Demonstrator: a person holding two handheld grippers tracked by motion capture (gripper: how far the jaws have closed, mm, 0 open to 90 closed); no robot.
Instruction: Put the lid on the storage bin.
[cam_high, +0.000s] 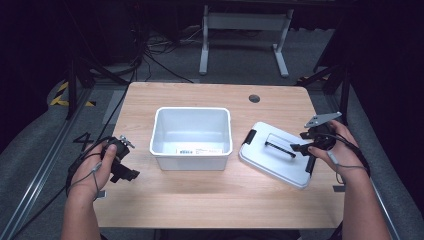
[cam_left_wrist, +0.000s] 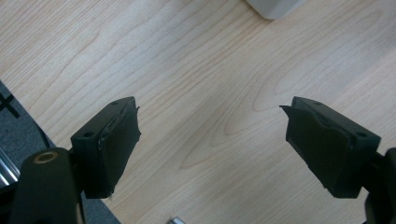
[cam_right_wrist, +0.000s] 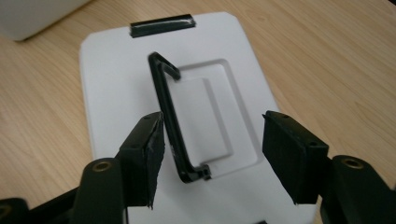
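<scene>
While the white bin (cam_high: 191, 137) stands empty and uncovered, its lid (cam_right_wrist: 140, 93) lies beside it — right gripper (cam_right_wrist: 212, 156) agape astride the raised handle (cam_right_wrist: 170, 119), unclamped; left gripper (cam_left_wrist: 212, 140) wide, empty — closing not begun.

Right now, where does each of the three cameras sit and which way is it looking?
High view: above the person's side, facing forward and down on the table, bin and lid; both forearms enter below.
Left gripper view: rides the left tool, looking down at bare tabletop between open jaws.
Right gripper view: rides the right tool, looking at the lid's handle.
Shared: the high and right gripper views both show the lid.
</scene>
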